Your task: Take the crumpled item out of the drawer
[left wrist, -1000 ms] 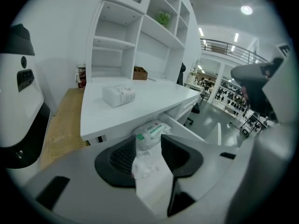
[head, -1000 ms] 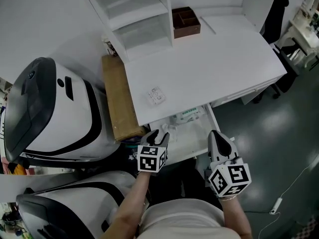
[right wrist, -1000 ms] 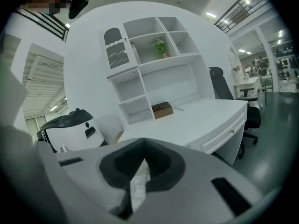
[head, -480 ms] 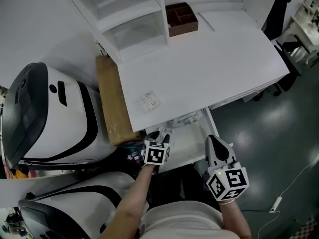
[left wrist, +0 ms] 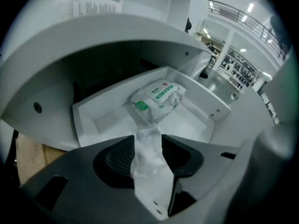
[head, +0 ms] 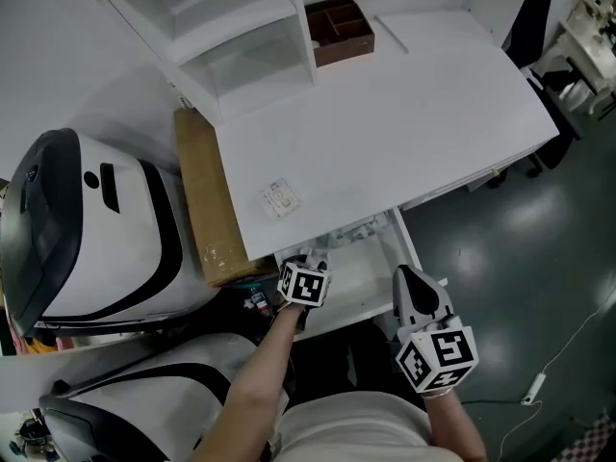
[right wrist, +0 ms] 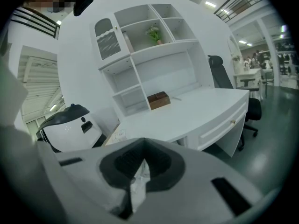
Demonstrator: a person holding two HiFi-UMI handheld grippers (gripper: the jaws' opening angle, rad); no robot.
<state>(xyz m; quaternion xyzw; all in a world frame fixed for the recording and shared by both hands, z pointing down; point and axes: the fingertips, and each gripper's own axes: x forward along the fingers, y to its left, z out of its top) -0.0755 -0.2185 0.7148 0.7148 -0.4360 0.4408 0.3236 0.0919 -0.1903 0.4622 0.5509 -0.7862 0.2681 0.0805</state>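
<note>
The white drawer (head: 380, 258) stands pulled out under the desk. In it lies a crumpled white packet with a green label (left wrist: 156, 99). From the packet a crumpled, translucent white strip (left wrist: 147, 164) runs back between the pads of my left gripper (left wrist: 148, 141). The strip fills the gap and touches both pads, and the jaws are opening a little. In the head view the left gripper (head: 308, 261) is at the drawer's front left. My right gripper (head: 412, 279) hangs by the drawer's front right corner, shut and holding nothing (right wrist: 140, 150).
The white desk top (head: 404, 133) carries a small square white item (head: 279, 198) and a brown divided box (head: 339, 32) by the white shelf unit (head: 221, 27). A cardboard box (head: 202, 200) and a white-and-black machine (head: 77, 229) stand to the left. A dark chair (head: 525, 12) is far right.
The head view has shifted, so the desk and drawer sit further left and up. Both grippers stay at the drawer's front; the left cube looks a little smaller and higher.
</note>
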